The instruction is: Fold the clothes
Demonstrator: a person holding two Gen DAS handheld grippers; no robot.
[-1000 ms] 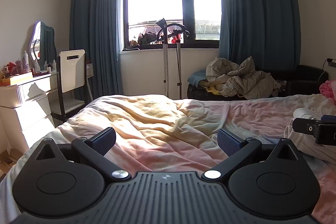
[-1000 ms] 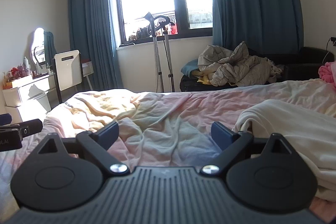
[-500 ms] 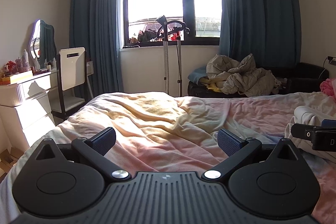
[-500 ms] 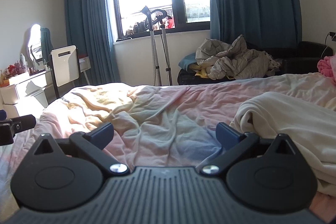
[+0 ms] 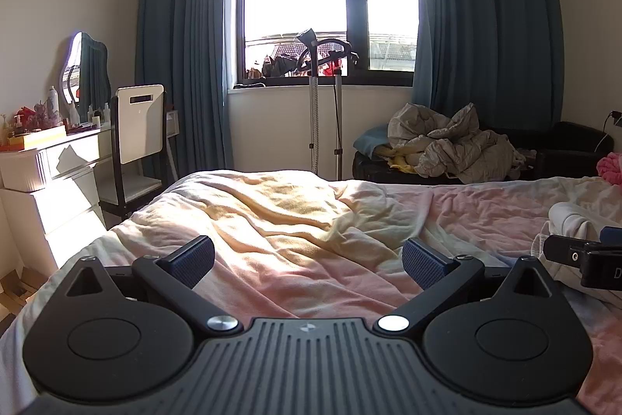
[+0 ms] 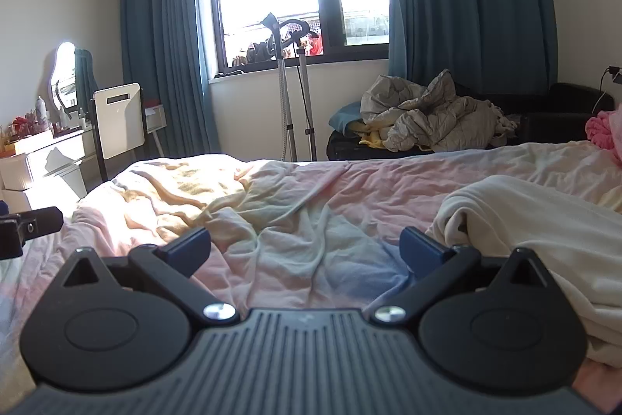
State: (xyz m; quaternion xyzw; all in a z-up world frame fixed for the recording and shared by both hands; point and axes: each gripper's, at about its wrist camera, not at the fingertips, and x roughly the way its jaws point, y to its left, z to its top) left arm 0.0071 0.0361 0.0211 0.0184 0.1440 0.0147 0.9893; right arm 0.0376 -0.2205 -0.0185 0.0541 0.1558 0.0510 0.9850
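Observation:
A cream-white garment (image 6: 536, 220) lies bunched on the bed's right side, just right of my right gripper (image 6: 307, 247), which is open and empty above the pink and yellow bed sheet (image 6: 295, 205). The garment also shows at the right edge of the left wrist view (image 5: 571, 220). My left gripper (image 5: 307, 261) is open and empty over the sheet (image 5: 295, 216), left of the garment. The right gripper's tip (image 5: 583, 255) shows in the left wrist view, over the garment.
A white dresser (image 5: 46, 174) with a mirror and a white chair (image 5: 140, 127) stand left of the bed. A garment steamer stand (image 5: 322, 104) is by the window. A rumpled grey duvet (image 5: 455, 146) lies on a dark sofa. A pink item (image 5: 610, 168) is far right.
Both views have tilted slightly upward, showing more window and wall. Both grippers stay open and empty over the bed.

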